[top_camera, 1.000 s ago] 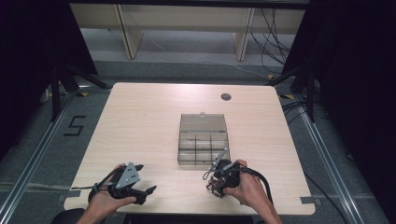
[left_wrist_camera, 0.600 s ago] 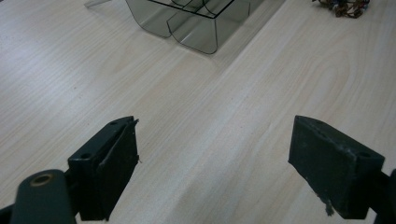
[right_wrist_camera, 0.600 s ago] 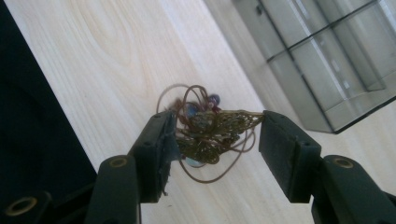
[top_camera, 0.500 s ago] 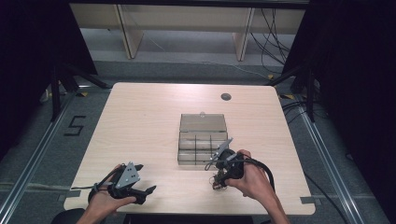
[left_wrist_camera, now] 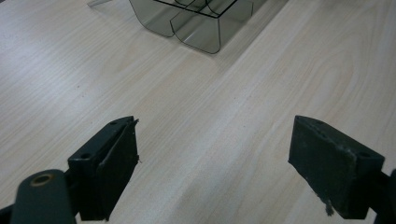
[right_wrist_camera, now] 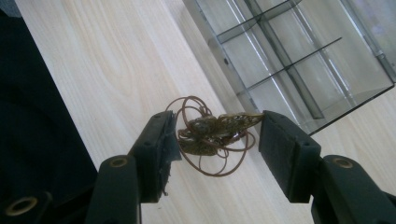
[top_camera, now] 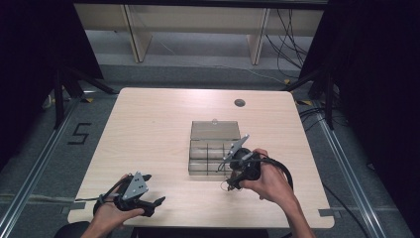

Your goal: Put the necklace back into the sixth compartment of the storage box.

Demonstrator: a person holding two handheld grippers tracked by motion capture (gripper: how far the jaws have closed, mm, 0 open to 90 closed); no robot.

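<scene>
A smoked clear compartment box point(top_camera: 214, 131) stands open at the table's middle, its dividers point(right_wrist_camera: 285, 70) close in the right gripper view. My right gripper point(top_camera: 231, 185) hovers just off the box's near right corner, tips pointing down. It is shut on a bronze butterfly-like ornament point(right_wrist_camera: 215, 129) with thin wire loops, held off the wood between both pads. My left gripper point(top_camera: 154, 203) rests near the front left edge of the table, open, with bare wood between its fingers point(left_wrist_camera: 112, 163). A corner of the box point(left_wrist_camera: 196, 23) lies ahead of it.
A small dark round hole point(top_camera: 239, 102) sits at the table's far right. Cables trail from both grippers. The table's front edge point(top_camera: 198, 225) is close under both hands, with dark floor and metal rails on each side.
My right hand has risen from the table with the ornament in its jaws and drifted slightly toward the box. The left hand has stayed put.
</scene>
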